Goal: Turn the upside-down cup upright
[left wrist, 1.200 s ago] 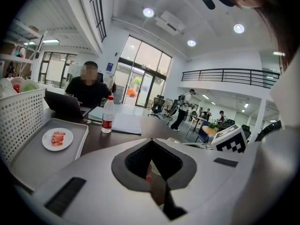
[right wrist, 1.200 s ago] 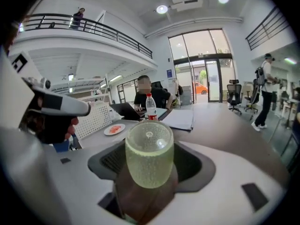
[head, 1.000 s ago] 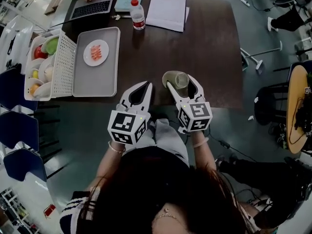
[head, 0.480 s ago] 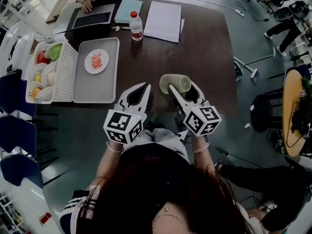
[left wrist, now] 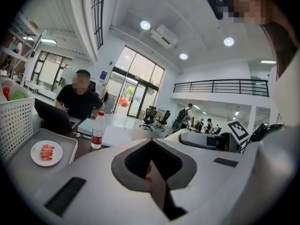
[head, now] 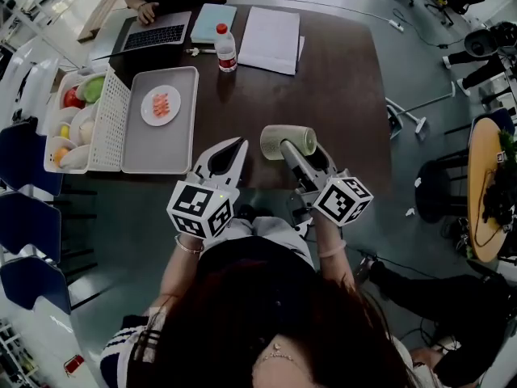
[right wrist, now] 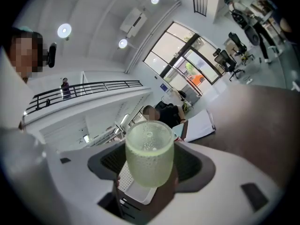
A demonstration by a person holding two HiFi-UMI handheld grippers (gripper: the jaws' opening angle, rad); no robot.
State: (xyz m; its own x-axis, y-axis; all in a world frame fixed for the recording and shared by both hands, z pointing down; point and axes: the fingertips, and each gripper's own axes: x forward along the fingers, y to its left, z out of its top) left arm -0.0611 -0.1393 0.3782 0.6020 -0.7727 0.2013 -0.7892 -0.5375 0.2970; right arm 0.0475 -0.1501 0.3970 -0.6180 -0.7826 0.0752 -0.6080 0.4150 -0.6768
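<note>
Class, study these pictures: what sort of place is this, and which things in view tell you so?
Most likely an open-plan office or lab hall: a person works at a laptop on the dark table, swivel chairs stand on the floor beyond, and a railed mezzanine overlooks tall glass doors.

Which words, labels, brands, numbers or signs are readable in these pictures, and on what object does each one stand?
No text can be read anywhere.
Water bottle: red label, print too small.
White papers: no legible writing.
Left marker cube and right marker cube: black-and-white square patterns only, no letters.
Blue sign beside the glass doors: too blurred.
</note>
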